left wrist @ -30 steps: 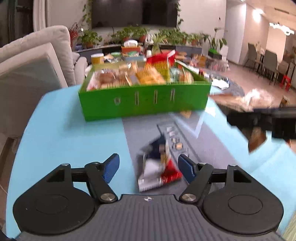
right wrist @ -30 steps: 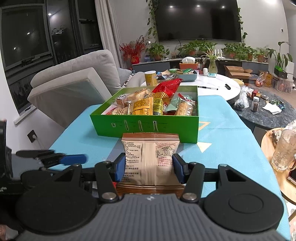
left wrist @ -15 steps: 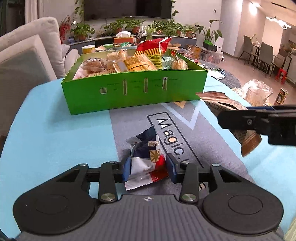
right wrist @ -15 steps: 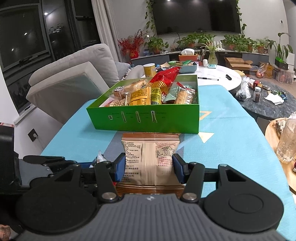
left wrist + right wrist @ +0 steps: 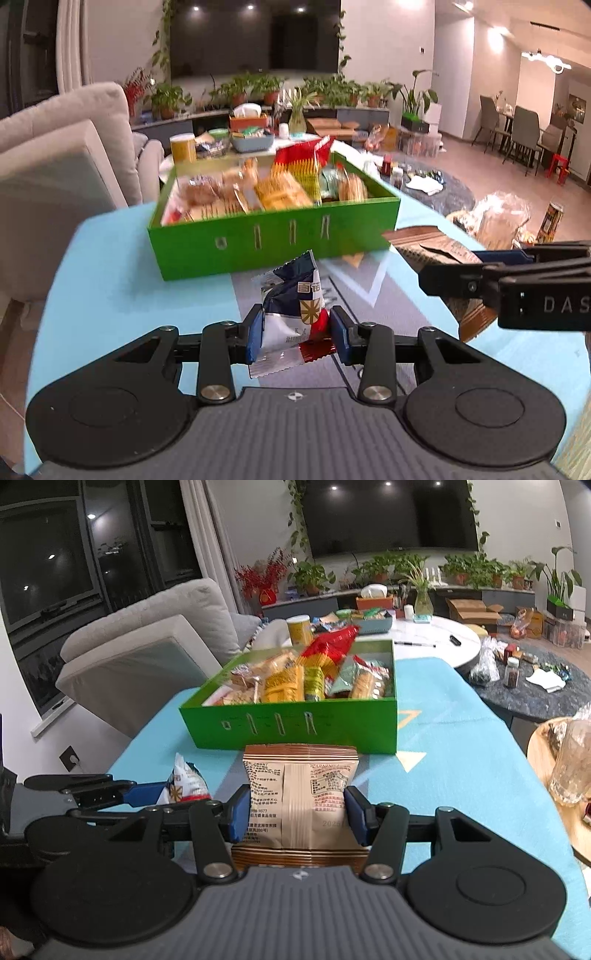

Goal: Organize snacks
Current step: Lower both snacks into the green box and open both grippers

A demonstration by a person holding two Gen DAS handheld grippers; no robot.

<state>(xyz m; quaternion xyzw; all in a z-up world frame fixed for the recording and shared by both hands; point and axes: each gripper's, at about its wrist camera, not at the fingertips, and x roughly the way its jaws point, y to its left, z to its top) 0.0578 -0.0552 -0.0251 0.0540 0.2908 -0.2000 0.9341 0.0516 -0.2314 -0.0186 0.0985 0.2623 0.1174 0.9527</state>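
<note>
Left wrist view: the left gripper (image 5: 297, 334) grasps a small blue-and-white snack packet (image 5: 291, 314) low across its body, just above the worktop (image 5: 110, 295), short of the green box (image 5: 273, 240). It looks light, crinkly and slippery.

Right wrist view: the right gripper (image 5: 295, 818) clamps a brown snack pouch (image 5: 299, 794) at mid-height; soft and probably crushable, it wants only gentle pressure.

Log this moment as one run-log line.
left gripper: shut on blue packet | right gripper: shut on brown packet | green box: ahead, full of snacks
</note>
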